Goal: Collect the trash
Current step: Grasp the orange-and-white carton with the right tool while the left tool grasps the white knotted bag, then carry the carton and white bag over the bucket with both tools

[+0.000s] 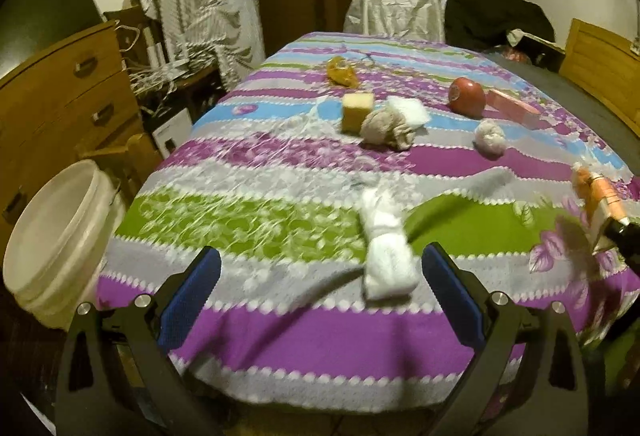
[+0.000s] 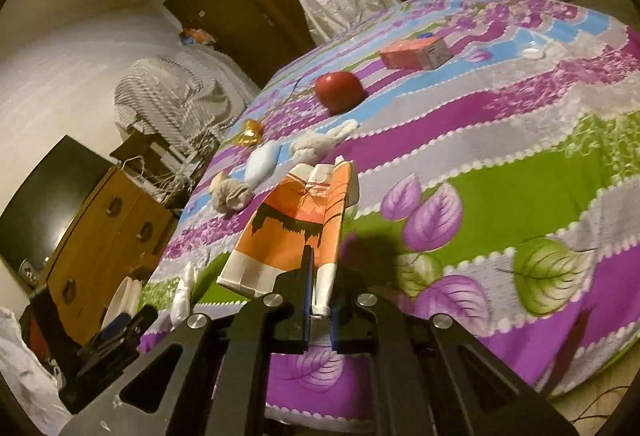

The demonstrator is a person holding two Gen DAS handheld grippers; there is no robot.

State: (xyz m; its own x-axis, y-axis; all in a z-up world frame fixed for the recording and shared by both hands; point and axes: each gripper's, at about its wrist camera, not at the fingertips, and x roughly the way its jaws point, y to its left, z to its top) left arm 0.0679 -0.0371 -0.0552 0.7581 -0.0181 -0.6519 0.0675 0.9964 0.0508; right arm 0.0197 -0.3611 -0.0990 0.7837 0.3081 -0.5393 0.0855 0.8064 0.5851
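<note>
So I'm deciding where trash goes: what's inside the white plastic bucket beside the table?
The white plastic bucket shows only bare pale inner wall; its bottom is hidden below the rim.

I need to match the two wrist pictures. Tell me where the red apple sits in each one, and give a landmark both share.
Left wrist view: the red apple is upper right of centre, just left of the pink box.
Right wrist view: the red apple is above centre, below-left of the pink box.
Shared landmark: the crumpled beige rag on the tablecloth.

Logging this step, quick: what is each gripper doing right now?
Left gripper: open, holding nothing.
Right gripper: closed on the flattened orange and white paper carton.
</note>
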